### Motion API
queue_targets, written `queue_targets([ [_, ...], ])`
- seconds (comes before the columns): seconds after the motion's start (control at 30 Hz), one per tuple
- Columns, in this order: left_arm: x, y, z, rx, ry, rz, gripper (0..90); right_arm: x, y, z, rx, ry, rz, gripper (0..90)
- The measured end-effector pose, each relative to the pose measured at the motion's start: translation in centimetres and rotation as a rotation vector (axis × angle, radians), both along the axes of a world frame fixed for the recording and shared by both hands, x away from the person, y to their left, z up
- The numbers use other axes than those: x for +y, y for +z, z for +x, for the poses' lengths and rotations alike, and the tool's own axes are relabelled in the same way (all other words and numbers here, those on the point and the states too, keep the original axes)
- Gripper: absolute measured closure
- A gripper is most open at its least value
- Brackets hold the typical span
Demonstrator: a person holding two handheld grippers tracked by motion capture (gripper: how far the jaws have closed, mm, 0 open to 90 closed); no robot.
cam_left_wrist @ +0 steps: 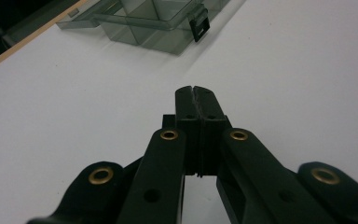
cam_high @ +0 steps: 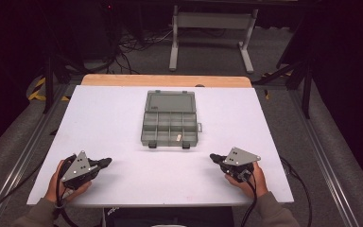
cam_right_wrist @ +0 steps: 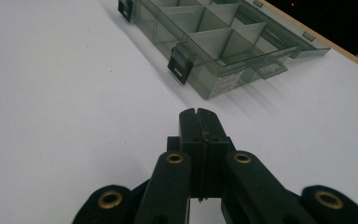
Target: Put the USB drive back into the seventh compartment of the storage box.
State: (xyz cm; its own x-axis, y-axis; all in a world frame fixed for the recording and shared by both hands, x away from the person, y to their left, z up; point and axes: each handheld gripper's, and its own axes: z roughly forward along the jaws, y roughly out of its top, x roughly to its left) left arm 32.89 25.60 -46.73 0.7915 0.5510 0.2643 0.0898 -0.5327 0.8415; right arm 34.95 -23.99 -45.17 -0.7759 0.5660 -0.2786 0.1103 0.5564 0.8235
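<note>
A clear grey compartment box (cam_high: 170,119) lies open in the middle of the white table (cam_high: 123,113), its lid folded back toward the far side. Two black latches hang from its near edge. My left gripper (cam_high: 108,162) rests near the front left of the table, jaws pressed together with nothing between them (cam_left_wrist: 196,89). Near the front right, my right gripper (cam_high: 212,157) is likewise shut and empty (cam_right_wrist: 198,112). Both point inward toward the box, which appears at the top of the left gripper view (cam_left_wrist: 140,21) and the right gripper view (cam_right_wrist: 214,42).
The table has a wooden far edge (cam_high: 165,80). Beyond it a grey metal stand (cam_high: 212,33) and cables lie on the dark floor. Metal rails (cam_high: 19,151) run along both sides of the table. Bare white surface lies between the grippers and the box.
</note>
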Motion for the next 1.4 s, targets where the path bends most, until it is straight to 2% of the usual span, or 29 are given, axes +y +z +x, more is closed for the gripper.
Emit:
queue_targets([
  [0.13, -0.1, 0.3, 0.4, -0.004, 0.0, 0.001, 90.0, -0.2, 0.2, 0.2, -0.005, -0.011, 0.006, 90.0],
  [0.27, -0.5, 0.7, 1.3, -0.015, 0.004, 0.021, 90.0, -0.3, 0.3, 0.9, 0.002, -0.033, -0.004, 90.0],
  [0.5, -0.9, 2.1, 3.9, -0.025, 0.013, 0.043, 90.0, -0.4, 1.3, 2.2, -0.004, -0.057, -0.004, 90.0],
  [0.57, -1.1, 2.7, 4.7, -0.03, 0.011, 0.047, 90.0, -0.3, 1.7, 2.9, -0.009, -0.06, -0.014, 90.0],
  [0.6, -1.4, 3.2, 5.5, -0.044, 0.011, 0.067, 90.0, -0.3, 2.1, 3.4, -0.012, -0.065, -0.021, 90.0],
  [0.67, -1.7, 3.8, 6.3, -0.044, 0.008, 0.068, 90.0, -0.1, 2.5, 3.9, -0.015, -0.064, -0.027, 90.0],
  [0.7, -1.7, 3.8, 6.3, -0.044, 0.008, 0.068, 90.0, -0.1, 2.5, 3.9, -0.015, -0.064, -0.027, 90.0],
  [0.83, -2.4, 5.1, 8.0, -0.051, 0.004, 0.091, 90.0, 0.5, 3.8, 5.6, -0.029, -0.065, -0.037, 90.0],
  [0.93, -2.9, 6.0, 9.0, -0.057, 0.003, 0.101, 90.0, 0.7, 4.4, 6.2, -0.031, -0.063, -0.036, 90.0],
  [1.07, -3.5, 6.6, 10.2, -0.059, 0.002, 0.097, 90.0, 1.2, 5.4, 7.6, -0.022, -0.067, -0.039, 90.0],
  [1.17, -4.0, 7.0, 11.1, -0.059, 0.005, 0.111, 90.0, 1.7, 6.1, 8.9, -0.015, -0.073, -0.039, 90.0],
  [1.4, -4.7, 7.7, 12.4, -0.055, 0.008, 0.124, 90.0, 2.6, 6.7, 10.5, -0.006, -0.078, -0.045, 90.0],
])
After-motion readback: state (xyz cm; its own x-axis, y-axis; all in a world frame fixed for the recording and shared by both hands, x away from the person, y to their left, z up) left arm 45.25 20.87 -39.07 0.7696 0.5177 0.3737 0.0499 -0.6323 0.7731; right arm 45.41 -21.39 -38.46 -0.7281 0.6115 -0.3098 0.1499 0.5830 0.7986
